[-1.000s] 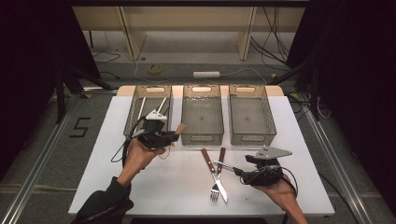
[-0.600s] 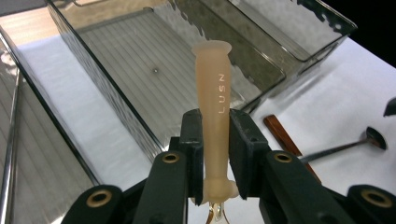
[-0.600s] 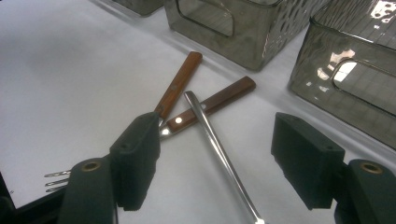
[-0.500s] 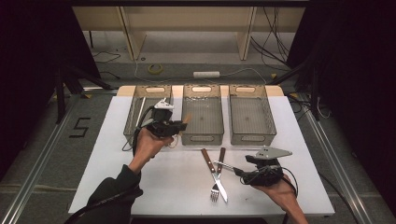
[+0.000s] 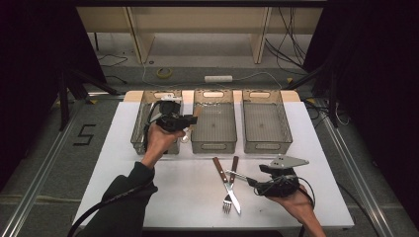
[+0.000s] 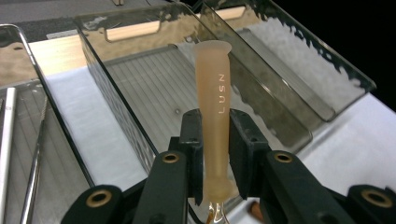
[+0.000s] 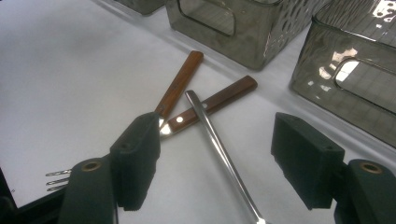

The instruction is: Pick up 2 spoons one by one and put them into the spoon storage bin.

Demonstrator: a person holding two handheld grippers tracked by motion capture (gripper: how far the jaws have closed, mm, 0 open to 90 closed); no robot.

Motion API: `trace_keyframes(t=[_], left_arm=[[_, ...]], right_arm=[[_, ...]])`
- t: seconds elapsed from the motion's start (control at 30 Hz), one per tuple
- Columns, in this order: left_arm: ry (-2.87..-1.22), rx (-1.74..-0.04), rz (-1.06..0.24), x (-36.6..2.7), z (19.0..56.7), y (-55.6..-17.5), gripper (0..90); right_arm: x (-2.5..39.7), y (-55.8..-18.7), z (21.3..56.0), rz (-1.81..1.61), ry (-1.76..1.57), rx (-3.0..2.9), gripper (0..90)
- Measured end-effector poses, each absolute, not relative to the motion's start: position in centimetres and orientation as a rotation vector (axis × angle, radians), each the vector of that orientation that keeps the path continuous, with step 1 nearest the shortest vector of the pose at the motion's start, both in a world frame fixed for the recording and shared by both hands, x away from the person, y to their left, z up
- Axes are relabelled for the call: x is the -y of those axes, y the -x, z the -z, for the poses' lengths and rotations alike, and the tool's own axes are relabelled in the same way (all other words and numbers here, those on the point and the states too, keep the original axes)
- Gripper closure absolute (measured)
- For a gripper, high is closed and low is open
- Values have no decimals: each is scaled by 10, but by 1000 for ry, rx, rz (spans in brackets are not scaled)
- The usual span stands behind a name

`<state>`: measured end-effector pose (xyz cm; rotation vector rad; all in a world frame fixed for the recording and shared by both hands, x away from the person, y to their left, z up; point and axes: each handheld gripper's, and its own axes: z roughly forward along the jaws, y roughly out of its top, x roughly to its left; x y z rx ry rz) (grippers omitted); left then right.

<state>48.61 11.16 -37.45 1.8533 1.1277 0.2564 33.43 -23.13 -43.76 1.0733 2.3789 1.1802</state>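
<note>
My left gripper is shut on a tan-handled utensil, held between the left bin and the middle bin. Its handle points out over the middle bin, and its working end is hidden below the jaws. My right gripper stands open low over the white table, its jaws either side of a silver utensil handle. A wood-handled fork and a wood-handled knife lie crossed beside it.
Three smoky clear bins stand in a row at the table's far edge. The left one holds metal utensils. The right bin looks bare inside. Beyond the table are a floor with cables and a wooden shelf frame.
My left gripper has carried the tan-handled utensil away from the person, from the open table up to the bins. The right gripper has stayed put, open over the cutlery.
</note>
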Motion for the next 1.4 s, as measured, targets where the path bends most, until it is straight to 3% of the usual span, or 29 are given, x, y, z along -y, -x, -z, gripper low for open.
trace_keyframes(t=[0.63, 1.4], left_arm=[[-1839, -1150, -259, -81, 380, -512, 756], [-1819, -1180, -251, -73, 401, -527, 751]], right_arm=[[232, -334, 438, -1180, -1073, -2383, 338], [231, -334, 439, -1183, -1068, -2392, 338]])
